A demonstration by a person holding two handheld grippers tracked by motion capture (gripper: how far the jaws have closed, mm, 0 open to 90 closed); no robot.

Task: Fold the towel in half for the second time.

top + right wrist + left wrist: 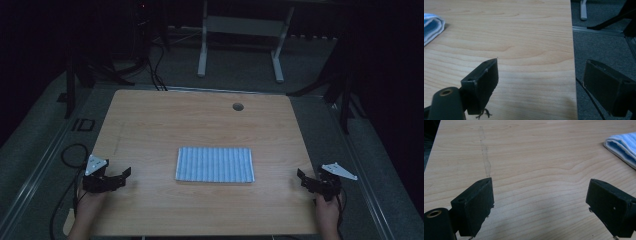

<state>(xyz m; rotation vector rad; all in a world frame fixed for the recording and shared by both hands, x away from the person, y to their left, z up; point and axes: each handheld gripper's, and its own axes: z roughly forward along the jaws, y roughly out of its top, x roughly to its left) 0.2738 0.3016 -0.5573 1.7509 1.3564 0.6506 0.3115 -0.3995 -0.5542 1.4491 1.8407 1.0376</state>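
A folded blue and white striped towel (215, 164) lies flat in the middle of the wooden table (200, 120). My left gripper (121, 178) rests near the table's left front edge, open, with nothing between its jaws. In the left gripper view a corner of the towel (622, 146) shows at the upper right, well beyond the left gripper (540, 202). My right gripper (304, 179) sits at the table's right front edge, open and empty. In the right gripper view the right gripper (541, 80) straddles the table's edge, and the towel (432, 26) is at the far left.
A round cable hole (238, 106) is near the table's far edge. A faint scratch line (485, 152) runs across the wood on the left. Grey carpet (604, 50) lies past the right edge. A white desk frame (240, 30) stands beyond the table.
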